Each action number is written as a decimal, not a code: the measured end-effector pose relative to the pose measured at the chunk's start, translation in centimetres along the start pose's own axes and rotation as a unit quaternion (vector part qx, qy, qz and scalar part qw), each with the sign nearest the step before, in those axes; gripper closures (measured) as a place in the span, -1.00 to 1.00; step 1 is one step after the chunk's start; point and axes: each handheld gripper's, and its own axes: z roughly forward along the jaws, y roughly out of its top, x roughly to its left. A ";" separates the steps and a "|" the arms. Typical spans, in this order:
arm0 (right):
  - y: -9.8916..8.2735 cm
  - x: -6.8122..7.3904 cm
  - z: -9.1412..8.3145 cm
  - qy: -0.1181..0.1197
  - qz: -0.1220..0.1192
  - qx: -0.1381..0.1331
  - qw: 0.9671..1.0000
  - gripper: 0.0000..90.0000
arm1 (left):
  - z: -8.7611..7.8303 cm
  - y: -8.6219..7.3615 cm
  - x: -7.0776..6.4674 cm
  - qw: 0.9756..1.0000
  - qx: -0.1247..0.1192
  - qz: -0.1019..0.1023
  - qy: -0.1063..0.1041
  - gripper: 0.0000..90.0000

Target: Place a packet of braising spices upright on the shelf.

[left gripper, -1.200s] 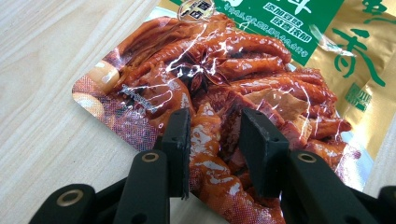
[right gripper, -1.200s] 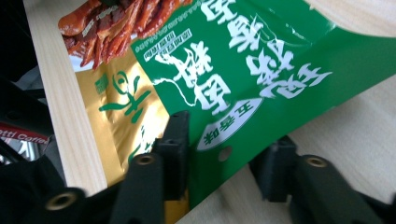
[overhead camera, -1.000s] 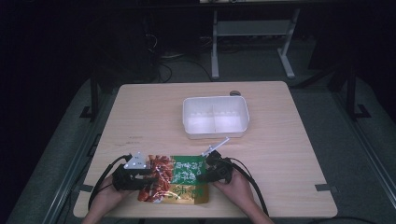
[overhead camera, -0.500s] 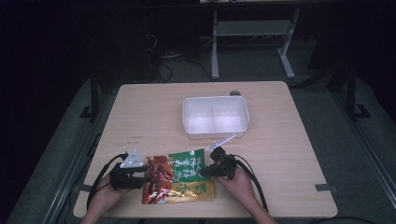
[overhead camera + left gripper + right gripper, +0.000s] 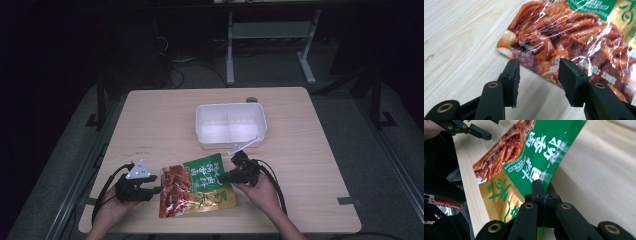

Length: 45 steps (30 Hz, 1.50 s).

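A glossy food pouch (image 5: pixel 197 187), green and gold with a red meat picture, lies near the table's front edge. My right gripper (image 5: pixel 227 176) is shut on the pouch's right edge and lifts that side; in the right gripper view the jaws pinch the green edge of the pouch (image 5: pixel 534 167). My left gripper (image 5: pixel 156 189) stands open just left of the pouch. In the left gripper view its fingers (image 5: pixel 511 80) straddle the pouch's (image 5: pixel 574 40) lower left corner without gripping it.
A white two-compartment tray (image 5: pixel 230 124) sits at the table's middle, behind the pouch. A small grey strip (image 5: pixel 243 146) lies on the wood in front of it. Table legs and cables stand on the dark floor beyond.
The right gripper has pulled the pouch a little to the right and lifted its edge. The left gripper has let go of the pouch and now stands open beside it.
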 end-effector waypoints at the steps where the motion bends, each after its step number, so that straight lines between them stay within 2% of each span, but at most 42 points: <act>1: 0.5 0.2 -0.5 -0.008 -0.010 0.003 1.000 1.00 | 0.0 0.0 0.0 1.000 -0.002 -0.002 0.001 0.14; 12: 2.7 1.1 -2.6 -0.024 -0.043 0.018 0.999 1.00 | -0.1 -0.1 0.2 1.000 -0.004 -0.002 0.006 0.12; 21: 4.9 1.8 -4.6 -0.016 -0.066 0.036 0.997 1.00 | -0.1 -0.1 0.2 1.000 -0.003 -0.003 0.007 0.12; 38: 7.9 3.2 -8.0 -0.003 -0.087 0.039 0.995 1.00 | -0.2 -0.2 0.4 1.000 -0.003 -0.004 0.009 0.12; 45: 9.3 4.6 -9.7 0.004 -0.110 0.052 0.993 1.00 | -0.2 -0.2 0.5 1.000 -0.002 -0.005 0.009 0.11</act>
